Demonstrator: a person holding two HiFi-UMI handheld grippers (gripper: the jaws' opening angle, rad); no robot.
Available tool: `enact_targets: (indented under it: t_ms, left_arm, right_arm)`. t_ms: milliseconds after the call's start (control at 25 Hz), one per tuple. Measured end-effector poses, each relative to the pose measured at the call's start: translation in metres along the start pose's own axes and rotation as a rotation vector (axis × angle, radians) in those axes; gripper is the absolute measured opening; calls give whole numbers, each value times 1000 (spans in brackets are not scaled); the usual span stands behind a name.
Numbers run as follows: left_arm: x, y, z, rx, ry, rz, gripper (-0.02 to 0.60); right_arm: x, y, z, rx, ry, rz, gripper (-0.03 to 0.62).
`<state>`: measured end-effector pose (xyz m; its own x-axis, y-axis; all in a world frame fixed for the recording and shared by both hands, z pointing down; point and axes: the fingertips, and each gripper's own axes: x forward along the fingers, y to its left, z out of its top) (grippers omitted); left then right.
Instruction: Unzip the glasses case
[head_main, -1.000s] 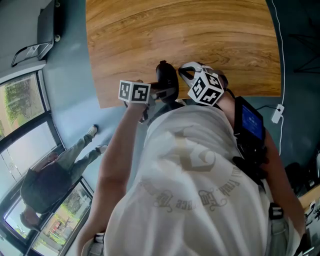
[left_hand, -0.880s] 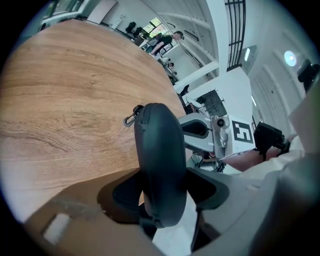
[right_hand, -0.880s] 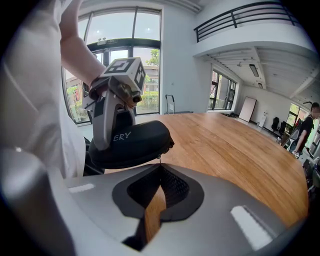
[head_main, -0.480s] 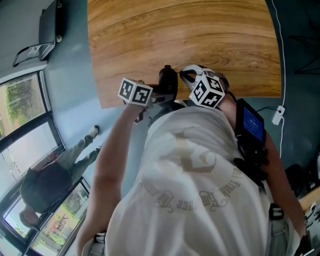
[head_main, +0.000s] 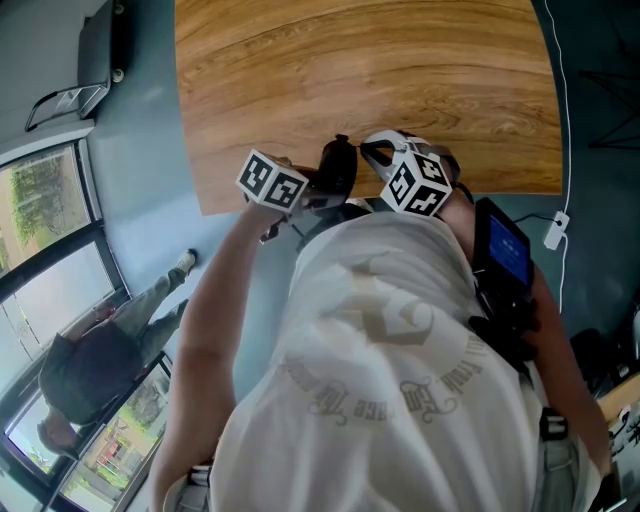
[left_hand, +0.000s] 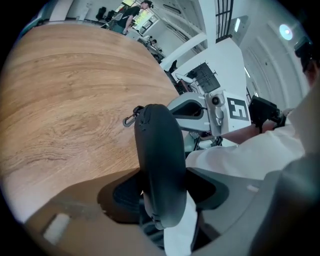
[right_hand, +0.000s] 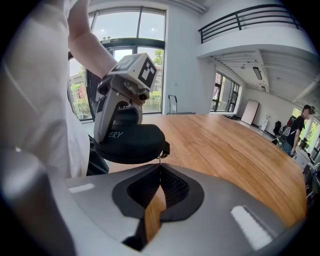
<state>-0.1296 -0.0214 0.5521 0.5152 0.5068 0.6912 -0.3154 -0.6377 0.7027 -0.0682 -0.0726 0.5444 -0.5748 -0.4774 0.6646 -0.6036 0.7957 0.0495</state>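
A black glasses case (head_main: 337, 163) is held over the near edge of the wooden table (head_main: 360, 70). My left gripper (head_main: 312, 186) is shut on it; in the left gripper view the case (left_hand: 160, 160) stands on end between the pads of the left gripper (left_hand: 162, 189), and the zipper pull (left_hand: 130, 120) sticks out at its far end. My right gripper (head_main: 373, 150) comes in from the right. In the right gripper view the case (right_hand: 130, 142) hangs just past the right gripper (right_hand: 160, 168), whose tips are shut together on the thin end of the zipper pull (right_hand: 160, 157).
The table's front edge (head_main: 300, 205) runs just under both grippers, with blue-grey floor beyond its left side. A black device with a blue screen (head_main: 500, 245) hangs at the person's waist. A white cable with a plug (head_main: 555, 225) hangs at the right. A bystander (head_main: 100, 350) stands at lower left.
The left gripper has rolled, tilting its marker cube, and the case has swung slightly to the right with it. The right gripper has kept still.
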Motion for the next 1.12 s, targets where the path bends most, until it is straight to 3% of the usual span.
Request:
enact_targets:
  t_ms: [480,1120]
  left_arm:
    - [-1,2,-15,120,181,26,276]
    - [-5,3,-19,243,359,53,272]
  right_arm:
    - [1,6,2,-86,14,11,9]
    - [-5,5,8,-207,22,26,11]
